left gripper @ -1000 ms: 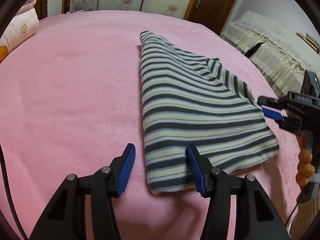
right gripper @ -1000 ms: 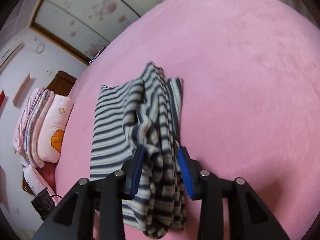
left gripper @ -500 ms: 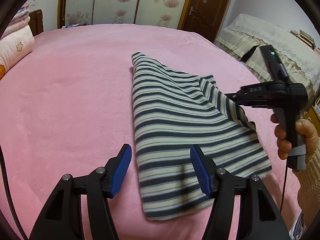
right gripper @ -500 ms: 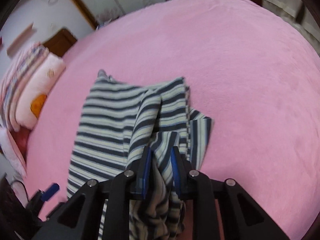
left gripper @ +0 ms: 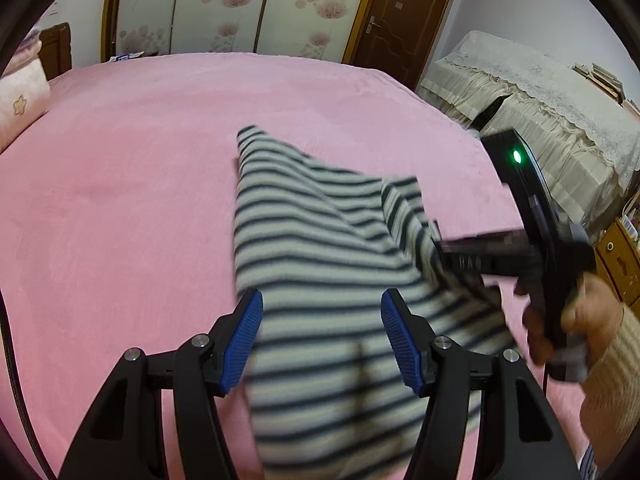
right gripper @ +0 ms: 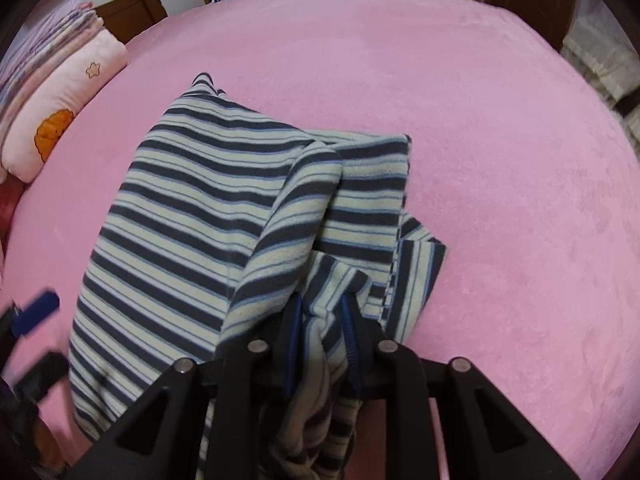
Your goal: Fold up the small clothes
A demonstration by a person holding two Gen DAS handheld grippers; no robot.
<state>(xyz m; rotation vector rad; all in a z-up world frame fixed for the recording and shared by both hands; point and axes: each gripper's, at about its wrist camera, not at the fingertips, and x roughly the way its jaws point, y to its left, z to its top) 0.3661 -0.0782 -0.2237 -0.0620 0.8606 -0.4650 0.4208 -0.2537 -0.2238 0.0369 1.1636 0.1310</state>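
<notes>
A dark-and-cream striped garment (left gripper: 320,232) lies on the pink bed (left gripper: 120,200). Its right side is lifted into a ridge. My right gripper (right gripper: 322,304) points steeply down, and its jaws are closing with a bunched fold of the striped garment (right gripper: 192,208) pinched between the blue pads. In the left wrist view a hand (left gripper: 576,320) holds that tool at the garment's right edge. My left gripper (left gripper: 322,304) hovers open above the garment's near end with nothing gripped. One of its blue fingertips (right gripper: 36,308) shows at the left edge of the right wrist view.
A pink pillow (right gripper: 60,112) and stacked folded blankets (right gripper: 48,28) lie at the bed's far left by a wooden headboard. Lace-covered furniture (left gripper: 540,120) stands to the right of the bed, and a brown door (left gripper: 404,16) is behind. Bare pink bedcover (right gripper: 500,160) surrounds the garment.
The right gripper's jaws narrowed onto the bunched fabric and rolled upright while swinging in over the garment's right side. The left gripper rose, drew back and widened slightly.
</notes>
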